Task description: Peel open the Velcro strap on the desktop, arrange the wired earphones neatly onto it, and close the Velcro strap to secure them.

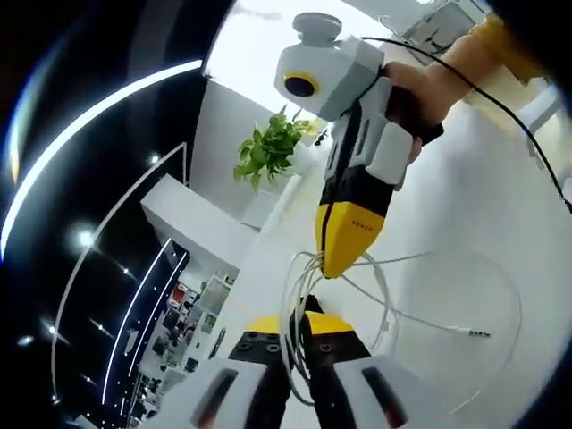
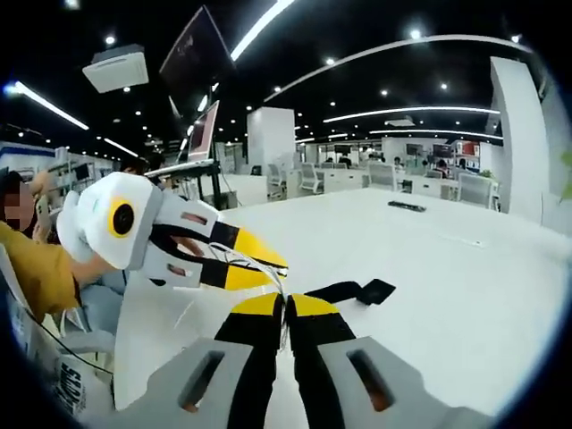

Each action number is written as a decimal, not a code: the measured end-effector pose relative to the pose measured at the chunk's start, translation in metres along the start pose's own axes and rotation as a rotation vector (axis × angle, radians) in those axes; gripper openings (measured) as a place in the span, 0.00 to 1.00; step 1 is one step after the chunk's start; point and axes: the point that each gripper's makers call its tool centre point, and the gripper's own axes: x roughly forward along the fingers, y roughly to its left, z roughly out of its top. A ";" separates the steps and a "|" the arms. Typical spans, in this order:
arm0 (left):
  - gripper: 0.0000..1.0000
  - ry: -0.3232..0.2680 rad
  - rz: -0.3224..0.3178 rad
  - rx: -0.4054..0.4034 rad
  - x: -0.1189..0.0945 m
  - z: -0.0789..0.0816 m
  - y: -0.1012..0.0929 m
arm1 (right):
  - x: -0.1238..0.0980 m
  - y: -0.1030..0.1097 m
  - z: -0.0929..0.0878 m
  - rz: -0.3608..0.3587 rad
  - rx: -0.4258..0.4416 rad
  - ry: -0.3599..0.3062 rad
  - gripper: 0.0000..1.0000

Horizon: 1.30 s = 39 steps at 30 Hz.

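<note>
Left gripper (image 1: 299, 323) clamped on looped white earphone cable (image 1: 375, 295), jaws together. Right gripper (image 1: 340, 264) pinching same bundle from above, tips closed. Cable loops lying on white desktop (image 1: 465, 223), plug (image 1: 472, 332) at side. Black Velcro strap (image 2: 357, 291) flat on desktop just beyond right gripper's tips. Green plant (image 1: 273, 147) behind.

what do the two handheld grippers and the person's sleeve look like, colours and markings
Both grippers share one design: the right gripper has a white and grey body, a black midsection and yellow tapered jaw tips with small dark print, and a thin black cable trails from it. The left gripper matches, with yellow-tipped black jaws. The person's sleeve is mustard yellow.
</note>
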 end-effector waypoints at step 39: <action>0.11 0.096 -0.287 -0.055 0.079 -0.039 0.000 | 0.044 -0.079 -0.034 -0.090 -0.027 0.209 0.06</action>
